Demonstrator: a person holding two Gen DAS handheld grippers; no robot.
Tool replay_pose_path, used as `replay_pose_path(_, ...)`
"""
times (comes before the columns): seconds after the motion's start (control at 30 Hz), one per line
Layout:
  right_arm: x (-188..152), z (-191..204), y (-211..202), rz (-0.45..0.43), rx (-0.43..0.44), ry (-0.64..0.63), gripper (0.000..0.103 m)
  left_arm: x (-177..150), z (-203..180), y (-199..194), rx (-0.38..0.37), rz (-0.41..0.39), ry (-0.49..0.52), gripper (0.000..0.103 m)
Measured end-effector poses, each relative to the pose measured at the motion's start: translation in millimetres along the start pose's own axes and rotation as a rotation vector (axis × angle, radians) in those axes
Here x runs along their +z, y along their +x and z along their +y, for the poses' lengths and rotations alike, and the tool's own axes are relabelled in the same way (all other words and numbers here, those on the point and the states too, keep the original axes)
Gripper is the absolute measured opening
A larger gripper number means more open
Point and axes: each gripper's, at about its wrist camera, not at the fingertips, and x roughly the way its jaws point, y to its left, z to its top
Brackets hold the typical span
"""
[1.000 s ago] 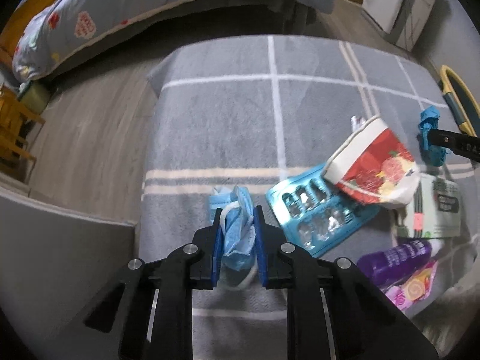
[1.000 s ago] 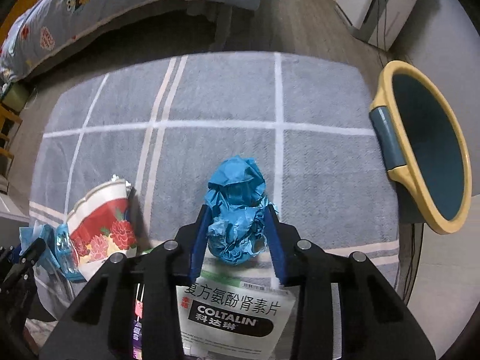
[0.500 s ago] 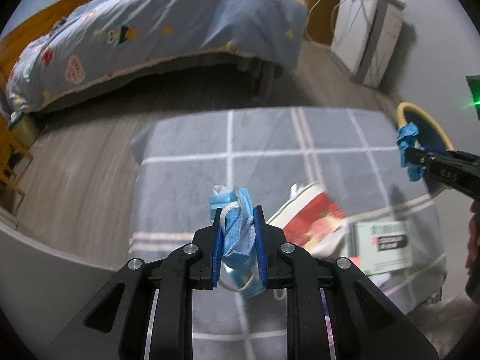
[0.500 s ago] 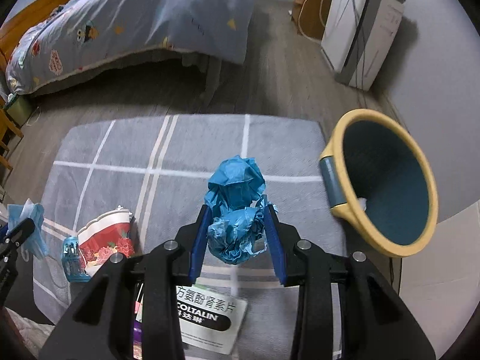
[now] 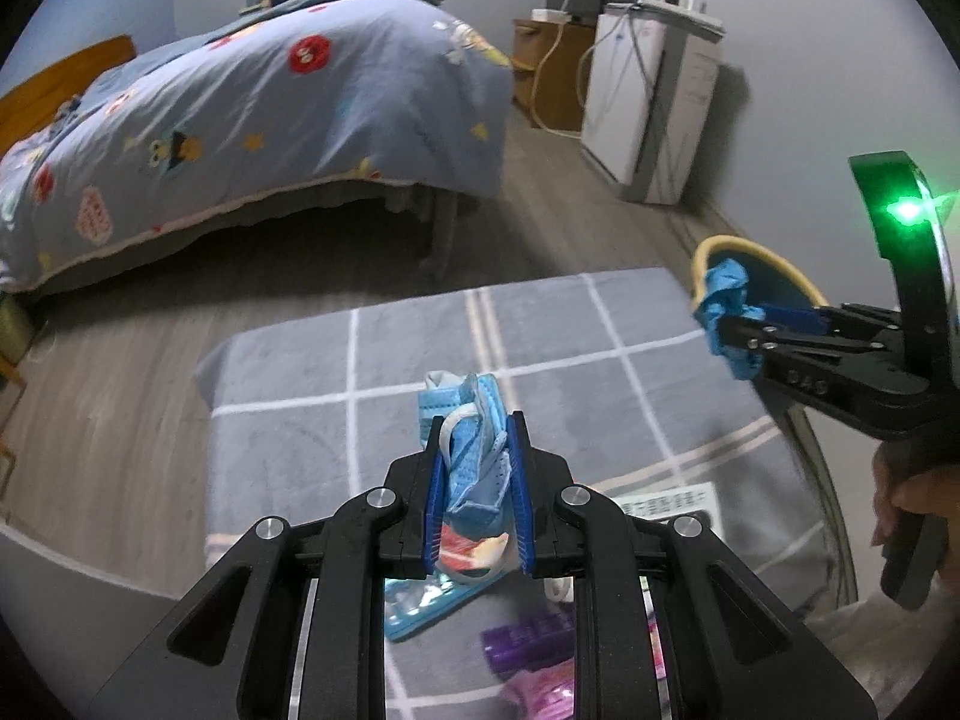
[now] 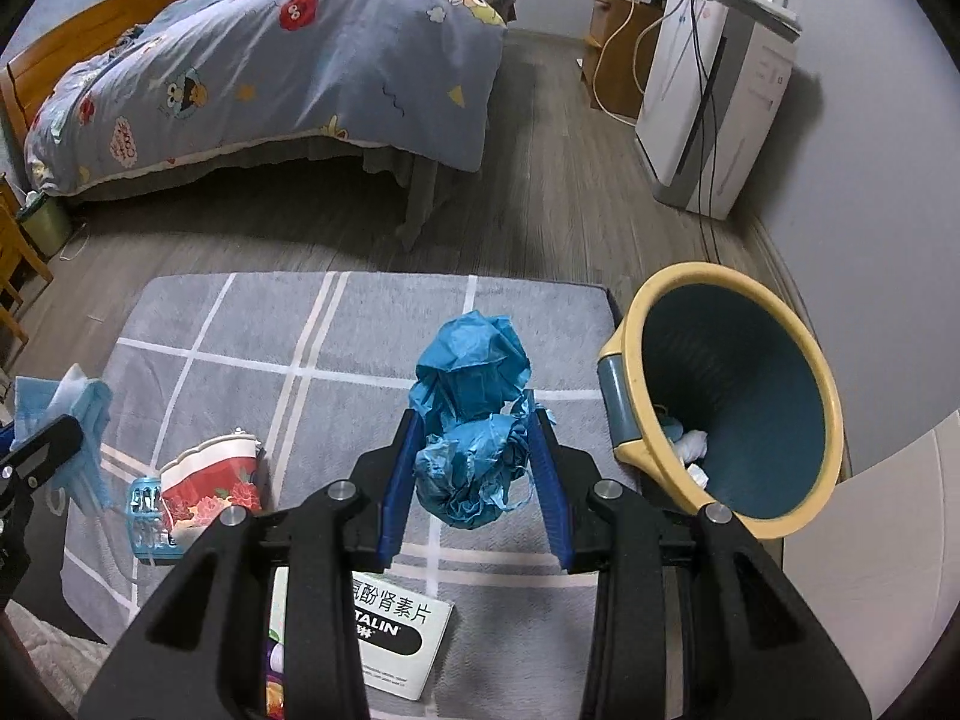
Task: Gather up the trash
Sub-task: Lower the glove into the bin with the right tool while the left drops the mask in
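Overhead, both grippers tilt steeply down toward a grey rug [image 6: 372,354] with pale crossing lines, each held clear of the floor. The left gripper [image 5: 477,456] points toward twelve o'clock in its own view, its blue pads drawn close together and clamped on a crumpled light-blue face mask [image 5: 471,438] whose white ear loop curls against the left pad. In the right wrist view that same mask hangs at nine o'clock, well above the rug.

The right gripper [image 6: 477,450] has its jaws partly apart, pressed on either side of a ball of crumpled blue paper [image 6: 471,420] that bulges up past the fingertips. From the left wrist view this gripper enters at three o'clock, a green light glowing on its body, with a hand [image 5: 912,504] wrapped around the grip at about four o'clock.

A yellow-rimmed bin [image 6: 636,354] with a dark teal inside lies tipped toward the camera at three o'clock of the paper ball, just off the rug's edge; a few pale scraps sit inside, too small to identify.

On the rug below lie a red floral paper cup [image 6: 210,480] on its side at eight o'clock, a blue blister pack [image 6: 141,510] touching it, and a white medicine box [image 6: 402,636] at six o'clock. A bed [image 6: 288,60] with a patterned blue quilt stands at eleven o'clock.
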Motion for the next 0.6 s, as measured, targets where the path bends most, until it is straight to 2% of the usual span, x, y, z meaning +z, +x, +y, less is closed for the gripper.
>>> replay_pose_path(0.33, 12.5, -17.8, -20.4, -0.056, 0.056, 0.053, 0.036, 27.6, -26.6, -15.7, -0.071, -0.06, 0.055, 0.02)
replay_pose_path(0.6, 24.7, -34.1, -34.8, -0.105, 0.084, 0.08, 0.036, 72.7, -48.6, -23.5, -0.063, -0.131, 0.18, 0.02)
